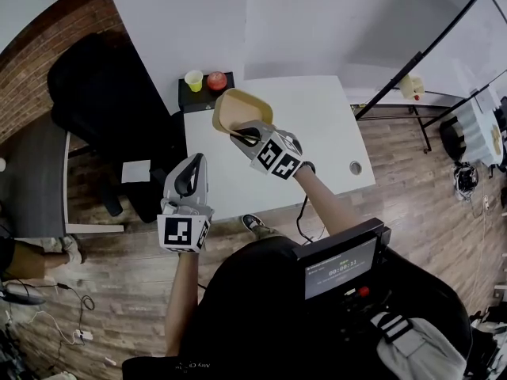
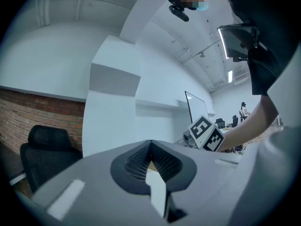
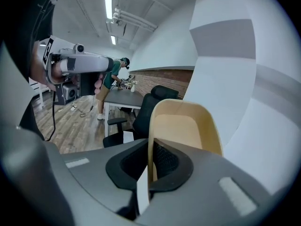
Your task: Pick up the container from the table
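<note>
Right claw [image 1: 247, 137] is clamped on the near rim of the tan, rounded-rectangular plastic container [image 1: 238, 109], holding it tilted in the air over the white desk's [image 1: 317, 133] far left corner. Left claw [image 1: 192, 169], jaws together and empty, hovers beside the near left corner.

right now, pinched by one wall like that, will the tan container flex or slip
Probably light: the right claw holds the container by one thin wall, clear of the table. It looks fairly stiff, since the rim shows no bend. Its smooth wall might pivot in so narrow a pinch.
</note>
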Demonstrator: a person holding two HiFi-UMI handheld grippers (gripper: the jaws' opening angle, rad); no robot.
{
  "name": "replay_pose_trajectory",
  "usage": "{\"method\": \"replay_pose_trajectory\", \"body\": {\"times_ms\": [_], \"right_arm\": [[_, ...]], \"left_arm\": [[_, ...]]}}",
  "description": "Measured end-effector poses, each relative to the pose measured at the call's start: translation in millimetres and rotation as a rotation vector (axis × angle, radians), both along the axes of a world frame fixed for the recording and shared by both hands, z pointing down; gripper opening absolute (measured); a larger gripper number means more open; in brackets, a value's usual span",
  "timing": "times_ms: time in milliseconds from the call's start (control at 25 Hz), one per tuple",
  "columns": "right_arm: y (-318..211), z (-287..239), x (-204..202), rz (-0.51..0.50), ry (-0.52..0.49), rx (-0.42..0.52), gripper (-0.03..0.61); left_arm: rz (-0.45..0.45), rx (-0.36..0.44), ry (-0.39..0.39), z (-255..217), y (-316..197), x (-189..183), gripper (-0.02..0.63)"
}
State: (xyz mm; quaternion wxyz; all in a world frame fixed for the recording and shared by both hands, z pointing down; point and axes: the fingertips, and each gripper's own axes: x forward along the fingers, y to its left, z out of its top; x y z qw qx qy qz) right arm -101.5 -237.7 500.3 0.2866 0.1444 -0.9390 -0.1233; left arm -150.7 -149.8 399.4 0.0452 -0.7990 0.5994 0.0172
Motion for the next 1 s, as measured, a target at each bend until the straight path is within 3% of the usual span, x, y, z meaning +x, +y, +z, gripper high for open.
{"method": "replay_pose_trajectory", "body": {"times_ms": [440, 840, 1000], "right_arm": [[2.1, -35.7, -3.9, 0.026, -0.111, 0.001, 0.021], [6.9, -89.2, -4.5, 0.042, -0.307, -0.064, 0.021], [12.3, -105.8, -3.7, 0.042, -0.337, -0.059, 0.021]], "left_arm": [[0.016, 0.011, -0.014, -4.2, -4.6, -1.6, -0.003], [0.015, 0.013, 0.000, -9.0, -6.2, -3.0, -0.003], [0.017, 0.021, -0.007, -11.8, -6.5, -3.2, -0.003]]}}
